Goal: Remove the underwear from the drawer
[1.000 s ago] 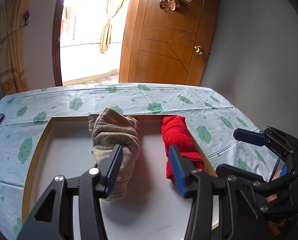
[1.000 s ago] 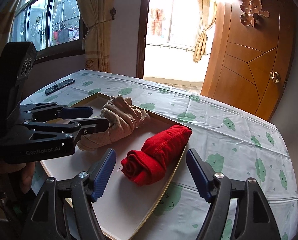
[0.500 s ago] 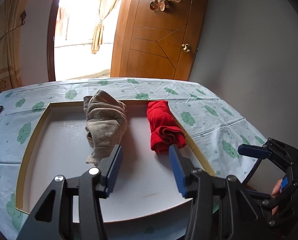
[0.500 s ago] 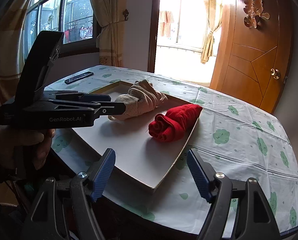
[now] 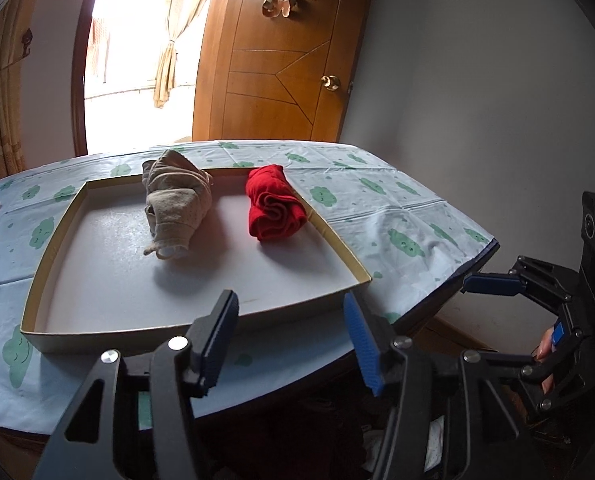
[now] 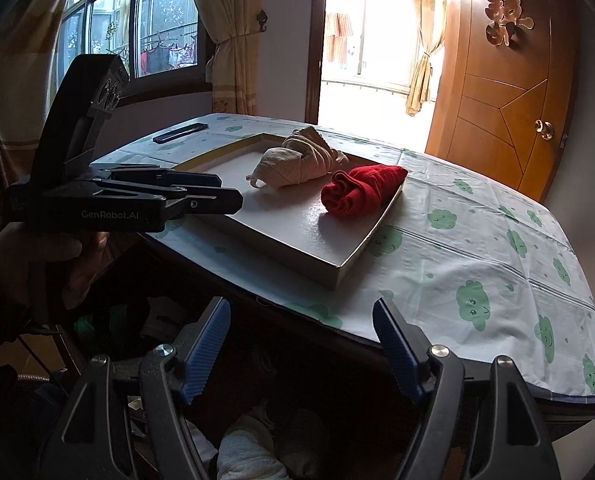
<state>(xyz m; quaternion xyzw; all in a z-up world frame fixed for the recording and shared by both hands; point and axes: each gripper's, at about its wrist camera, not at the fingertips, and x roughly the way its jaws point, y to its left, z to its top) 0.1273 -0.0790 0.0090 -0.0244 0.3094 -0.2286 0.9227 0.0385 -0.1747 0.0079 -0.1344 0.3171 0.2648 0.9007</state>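
Note:
Two rolled pieces of underwear lie in a shallow white tray [image 5: 201, 330] on the table: a beige one [image 5: 177, 200] [image 6: 301, 158] and a red one [image 5: 273, 208] [image 6: 361, 194]. My left gripper [image 5: 289, 320] [image 6: 225, 192] hangs off the table's near edge, short of the tray; its jaws are opening with nothing between them. My right gripper [image 6: 301, 320] stands open and bare below the table edge; its upper finger [image 5: 491, 284] shows at the right. Beneath both is a dark drawer space [image 6: 257, 364] holding pale cloth [image 6: 249, 452], hard to make out.
A tablecloth with green clouds [image 6: 477, 248] covers the table. A dark phone [image 6: 181, 133] lies at its far left. A person's hand [image 6: 49, 256] holds the left gripper. Behind the table are a wooden door [image 5: 273, 80] and a bright doorway with curtains.
Both grippers have drawn back from over the tray to beyond the table's near edge and sunk a little. The left jaws have widened. The underwear has not moved.

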